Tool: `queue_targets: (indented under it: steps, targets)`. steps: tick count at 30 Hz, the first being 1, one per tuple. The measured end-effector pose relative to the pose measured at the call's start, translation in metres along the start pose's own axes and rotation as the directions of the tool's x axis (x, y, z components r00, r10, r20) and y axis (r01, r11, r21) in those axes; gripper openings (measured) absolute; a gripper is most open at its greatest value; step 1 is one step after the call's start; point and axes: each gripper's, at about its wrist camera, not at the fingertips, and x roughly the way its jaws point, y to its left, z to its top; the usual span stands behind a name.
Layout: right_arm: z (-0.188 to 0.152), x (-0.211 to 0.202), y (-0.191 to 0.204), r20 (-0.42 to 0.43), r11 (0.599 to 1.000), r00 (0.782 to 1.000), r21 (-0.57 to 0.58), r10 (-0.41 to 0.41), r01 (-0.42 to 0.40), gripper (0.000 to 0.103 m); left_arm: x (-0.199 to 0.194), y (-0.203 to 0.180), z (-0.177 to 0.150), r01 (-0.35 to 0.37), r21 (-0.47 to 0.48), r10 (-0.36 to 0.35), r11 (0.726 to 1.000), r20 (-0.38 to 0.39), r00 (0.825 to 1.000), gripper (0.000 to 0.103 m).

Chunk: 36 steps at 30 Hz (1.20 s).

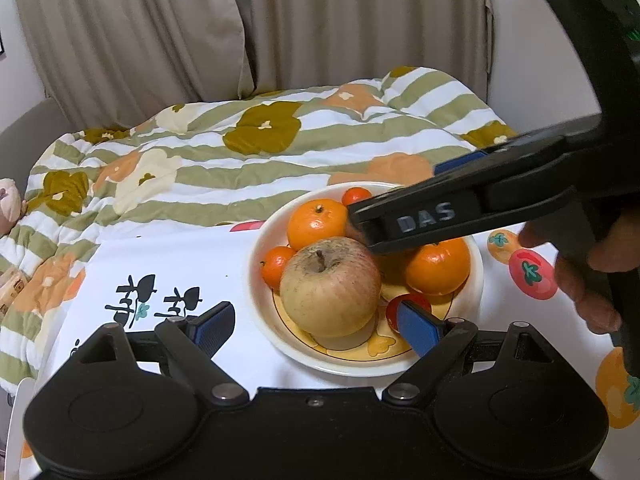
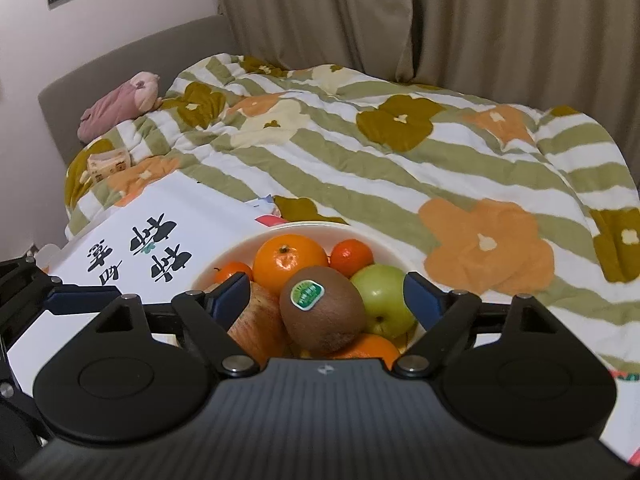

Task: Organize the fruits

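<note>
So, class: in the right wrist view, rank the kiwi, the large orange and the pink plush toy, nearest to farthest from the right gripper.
1. Kiwi: between the right gripper's open fingers.
2. Large orange: behind it, in the bowl.
3. Pink plush toy: far left, on the bed.

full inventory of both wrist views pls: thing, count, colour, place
bowl: 1, cream with yellow pattern inside, on the tablecloth
apple: 1, pale yellow-red, near side of bowl
kiwi: 1, brown, green sticker, top of pile
green apple: 1, green, right of kiwi
large oranges: at least 2, orange, in bowl
small mandarins: at least 2, deep orange, bowl edges
tablecloth: 1, white, black characters and fruit prints
quilt: 1, green-white stripes, flowers, behind bowl
plush toy: 1, pink, far left on bed
curtains: beige, background
left tool: open, at bowl's near rim
right tool: open, over the fruit
hand: holding right tool's handle
</note>
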Motion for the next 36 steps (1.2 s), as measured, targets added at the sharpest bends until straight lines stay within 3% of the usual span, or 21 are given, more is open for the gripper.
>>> queue_targets:
  steps: [11, 20, 31, 36]
  targets:
    - [0.005, -0.042, 0.002, 0.04, 0.998, 0.998, 0.022, -0.055, 0.054, 0.099, -0.026, 0.011, 0.009, 0.011, -0.024, -0.009, 1.0, 0.06, 0.998, 0.091]
    - [0.007, -0.103, 0.031, 0.064, 0.986, 0.986, 0.087, -0.151, 0.145, 0.1, -0.065, 0.039, 0.007, 0.049, -0.066, -0.041, 0.997, 0.115, 0.992, 0.091]
    - [-0.025, -0.165, 0.083, 0.058, 0.944, 0.963, 0.22, -0.265, 0.246, 0.101, -0.13, 0.076, -0.015, 0.088, -0.047, -0.075, 0.995, 0.219, 0.973, 0.094]
    - [-0.044, -0.177, 0.103, 0.045, 0.915, 0.948, 0.278, -0.315, 0.291, 0.101, -0.139, 0.088, -0.03, 0.114, -0.001, -0.111, 0.993, 0.226, 0.968, 0.095]
